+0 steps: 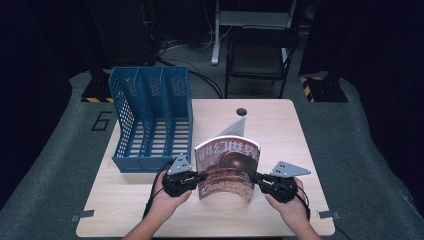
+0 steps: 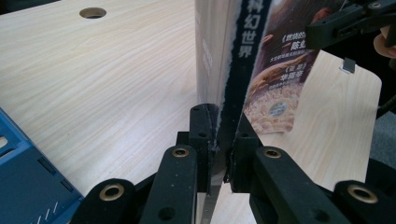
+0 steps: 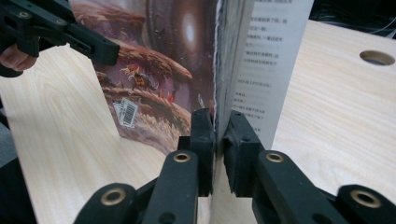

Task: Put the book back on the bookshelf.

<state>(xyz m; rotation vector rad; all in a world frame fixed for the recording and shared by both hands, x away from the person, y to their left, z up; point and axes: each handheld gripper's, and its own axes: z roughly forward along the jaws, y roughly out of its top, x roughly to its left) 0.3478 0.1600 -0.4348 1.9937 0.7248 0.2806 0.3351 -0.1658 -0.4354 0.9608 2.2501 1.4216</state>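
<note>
A magazine (image 1: pixel 227 167) with a brown and red illustrated cover stands upright near the table's front, held between both grippers. My left gripper (image 1: pixel 200 176) is shut on its spine edge (image 2: pixel 223 116), where the jaws pinch the pages. My right gripper (image 1: pixel 256 178) is shut on the opposite edge (image 3: pixel 220 93), with white text pages fanning out on one side. A loose page tip rises behind the magazine (image 1: pixel 235 127). A blue three-slot file rack (image 1: pixel 150 117) stands at the table's left, behind the left gripper.
The light wooden table (image 1: pixel 290 130) has a round cable hole (image 1: pixel 241 111) near its far edge. A black chair (image 1: pixel 260 55) and a desk frame stand on the grey floor beyond. Bare tabletop lies to the right of the magazine.
</note>
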